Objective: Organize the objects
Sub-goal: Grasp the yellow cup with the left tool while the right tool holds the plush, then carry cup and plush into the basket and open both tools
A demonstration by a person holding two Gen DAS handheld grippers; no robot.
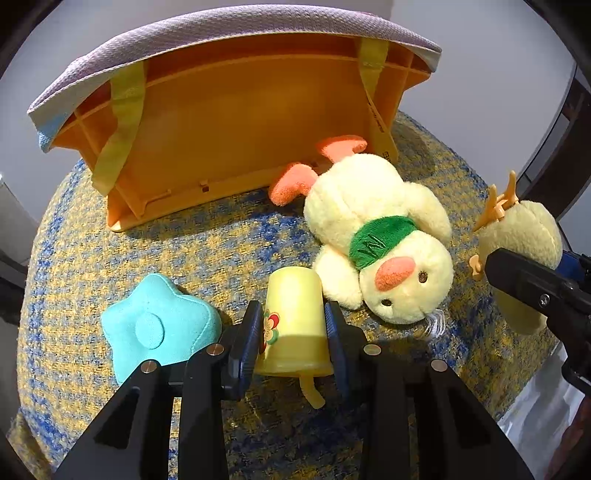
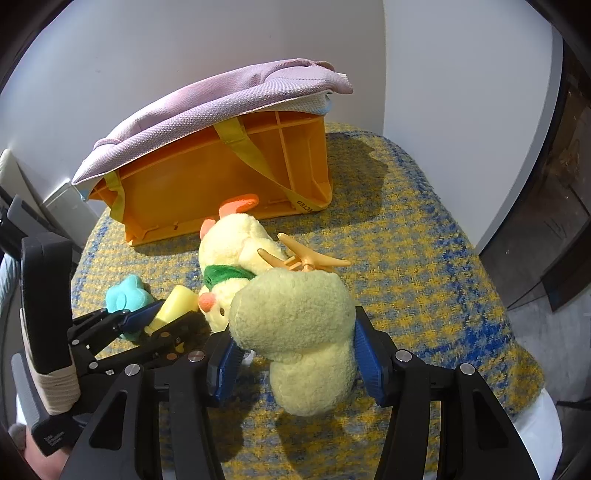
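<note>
Where the blue-and-yellow woven cloth (image 1: pixel 229 236) covers the tabletop, an orange crate (image 1: pixel 236 140) lies on its side at the far end, its ribbed underside facing the cameras and a lilac fabric (image 1: pixel 221 33) draped over its upper edge. Just in front of the crate a plush chick (image 1: pixel 384 236) with a green scarf lies on its back, orange feet touching the crate. The right gripper (image 2: pixel 291 354) is clenched on a pale yellow plush toy (image 2: pixel 295 332), blue pads pressing both flanks, holding it above the cloth (an orange hair claw (image 2: pixel 306 260) is clipped at its far end). A turquoise star cushion (image 1: pixel 159 325) rests on the cloth at near left. Beside it, touching the chick's wing, a yellow cup (image 1: pixel 295 317) with a flower print lies tipped over; the left gripper (image 1: pixel 293 332) grasps it, one pad on each side of its wall.
</note>
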